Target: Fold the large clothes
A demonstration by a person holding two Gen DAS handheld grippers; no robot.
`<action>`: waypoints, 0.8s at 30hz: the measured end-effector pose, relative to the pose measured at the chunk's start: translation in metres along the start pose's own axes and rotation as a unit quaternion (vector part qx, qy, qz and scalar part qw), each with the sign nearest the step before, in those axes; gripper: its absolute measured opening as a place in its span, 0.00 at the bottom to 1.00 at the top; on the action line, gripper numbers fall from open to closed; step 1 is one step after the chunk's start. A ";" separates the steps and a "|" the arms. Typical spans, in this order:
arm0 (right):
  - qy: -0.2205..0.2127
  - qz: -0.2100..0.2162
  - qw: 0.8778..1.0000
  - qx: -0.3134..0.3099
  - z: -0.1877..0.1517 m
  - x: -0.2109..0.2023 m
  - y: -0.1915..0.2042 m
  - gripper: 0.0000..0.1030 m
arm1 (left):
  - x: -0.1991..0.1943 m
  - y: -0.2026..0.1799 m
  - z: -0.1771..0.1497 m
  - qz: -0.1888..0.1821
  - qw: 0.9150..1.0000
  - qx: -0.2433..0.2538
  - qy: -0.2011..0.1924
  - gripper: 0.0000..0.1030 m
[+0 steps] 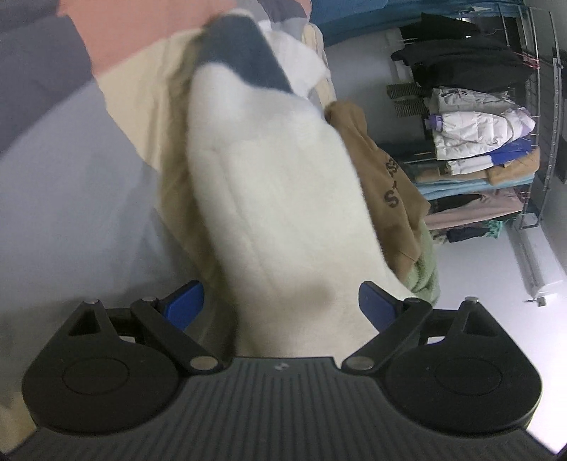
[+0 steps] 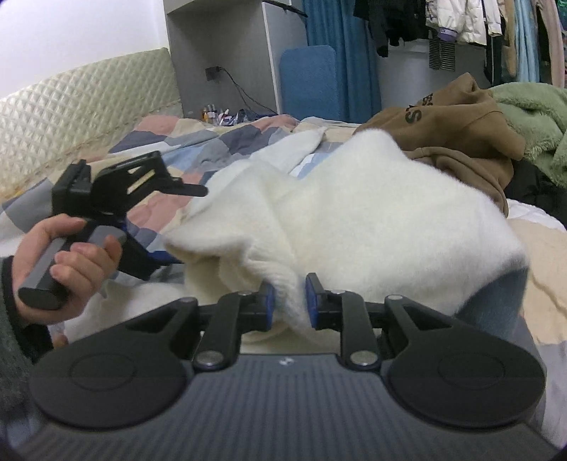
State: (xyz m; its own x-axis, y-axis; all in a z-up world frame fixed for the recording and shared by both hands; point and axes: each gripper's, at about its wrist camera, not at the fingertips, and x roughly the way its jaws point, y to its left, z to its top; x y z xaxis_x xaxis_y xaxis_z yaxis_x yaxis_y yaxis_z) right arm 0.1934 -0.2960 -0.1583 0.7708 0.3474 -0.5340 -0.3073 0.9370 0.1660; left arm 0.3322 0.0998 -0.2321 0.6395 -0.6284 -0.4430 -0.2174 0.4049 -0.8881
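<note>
Nearest in the right wrist view, the right gripper (image 2: 290, 301) pinches a ribbed edge of a white fluffy sweater (image 2: 354, 227) between its blue pads; the jaws stand close together with the fabric bunched in the gap. The sweater lies rumpled on a patchwork quilt (image 2: 184, 142) that covers the bed, spreading away from that pinched edge. To the left of the sweater, a hand (image 2: 67, 262) holds the left gripper (image 1: 280, 305), whose jaws are spread wide; in its own view the sweater passes between the blue pads, but they do not press on it. Just beyond the sweater, on its right, a brown hoodie (image 2: 460, 142) lies touching it, with a green fleece (image 2: 531, 117) further right. Farther back stand a blue curtain (image 2: 326, 28) and a rack of hanging clothes (image 2: 460, 25). The sweater looks light, soft and floppy, likely to sag and stretch when lifted, with a fuzzy surface that should grip well. The firmer ribbed hem or cuffs seem the best places to take hold.
</note>
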 end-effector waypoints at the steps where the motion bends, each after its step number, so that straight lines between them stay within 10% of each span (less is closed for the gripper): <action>1: -0.001 0.001 1.000 0.003 0.000 0.000 -0.001 0.22 | 0.003 0.001 0.000 -0.004 1.000 -0.003 0.001 0.91; 11: -0.020 0.010 0.999 0.042 -0.006 -0.007 -0.007 0.26 | 0.010 -0.016 0.001 0.000 1.000 0.024 0.001 0.34; 14: -0.026 0.027 0.996 0.077 -0.010 -0.013 -0.013 0.38 | 0.001 -0.023 0.003 -0.001 0.999 0.043 -0.013 0.25; 18: -0.025 0.060 0.988 0.137 -0.016 -0.017 -0.018 0.83 | -0.011 -0.030 0.004 -0.013 0.998 0.061 -0.028 0.20; 24: -0.026 0.108 0.961 0.253 -0.025 -0.006 -0.038 0.83 | -0.025 -0.036 0.003 -0.043 0.996 0.065 -0.041 0.18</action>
State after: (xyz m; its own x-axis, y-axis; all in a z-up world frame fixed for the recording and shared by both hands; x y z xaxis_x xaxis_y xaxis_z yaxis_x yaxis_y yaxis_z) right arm 0.1869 -0.3345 -0.1824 0.7510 0.5240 -0.4018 -0.1621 0.7363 0.6570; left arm 0.3263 0.1026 -0.1890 0.7105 -0.6101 -0.3506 -0.0653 0.4389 -0.8962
